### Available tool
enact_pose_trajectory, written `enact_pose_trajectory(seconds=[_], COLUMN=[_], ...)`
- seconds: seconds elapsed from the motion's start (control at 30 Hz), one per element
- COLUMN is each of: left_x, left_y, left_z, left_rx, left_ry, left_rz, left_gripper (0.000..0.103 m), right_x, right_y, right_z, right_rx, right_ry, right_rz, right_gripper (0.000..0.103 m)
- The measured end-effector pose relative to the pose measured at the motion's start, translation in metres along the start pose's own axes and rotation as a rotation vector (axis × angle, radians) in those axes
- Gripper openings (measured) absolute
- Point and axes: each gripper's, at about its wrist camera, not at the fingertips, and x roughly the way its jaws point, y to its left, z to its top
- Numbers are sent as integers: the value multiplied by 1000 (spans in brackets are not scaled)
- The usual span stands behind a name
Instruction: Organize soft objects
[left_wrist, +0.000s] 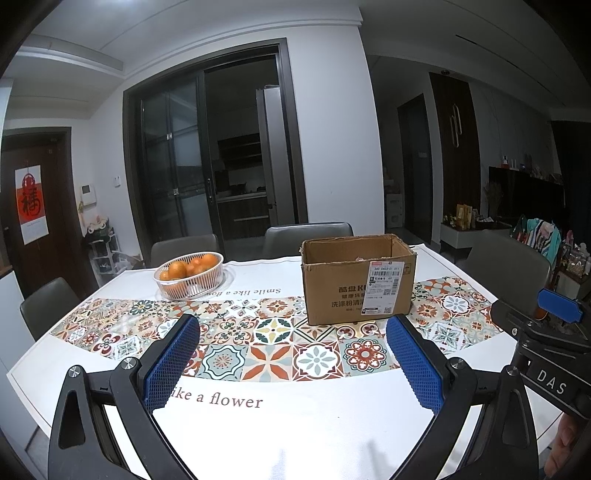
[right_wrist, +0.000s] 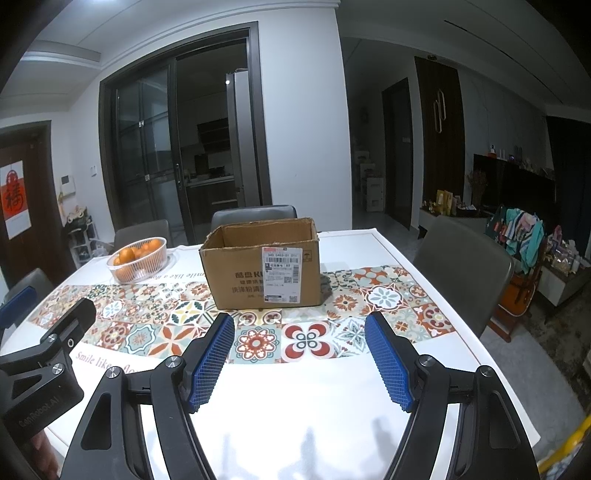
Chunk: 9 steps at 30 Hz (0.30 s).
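Both grippers idle, jaws apart, nothing held.
Left gripper (left_wrist: 291, 363) and right gripper (right_wrist: 299, 360) hover over worktop (right_wrist: 295, 406), aimed at open cardboard box (right_wrist: 264, 266), probably the drop target; soft objects not visible, orange basket (left_wrist: 190, 275) set aside.

The bench (left_wrist: 314, 435) is white, crossed by a broad band of patterned tiles (left_wrist: 258, 343) in orange, teal, dark red, cream and pale blue, each with a floral or star motif. Dark maroon lettering runs along both edges of that band. A plain brown cardboard box (right_wrist: 258, 273) stands toward the far edge, carrying a white label (right_wrist: 282, 273) with black print and dark characters (the label has a thin red strip on top). The basket (left_wrist: 190, 282) near the far left corner is white and slatted, holding bright oranges (left_wrist: 192, 267). Each tool, left (left_wrist: 291, 363) and right (right_wrist: 300, 360), is black with blue, grid-textured pads. The chairs (right_wrist: 461, 266) are grey.
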Motion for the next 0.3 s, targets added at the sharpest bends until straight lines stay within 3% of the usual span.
enact_pose_trajectory(seconds=[0.3], left_x=[-1], left_y=[1], left_z=[0], left_rx=[-2], left_ry=[-4], left_rz=[2], left_gripper=[103], right_x=[-3], right_y=[2], right_z=[-1], right_rx=[0], right_ry=[1], right_rz=[1], right_gripper=[74])
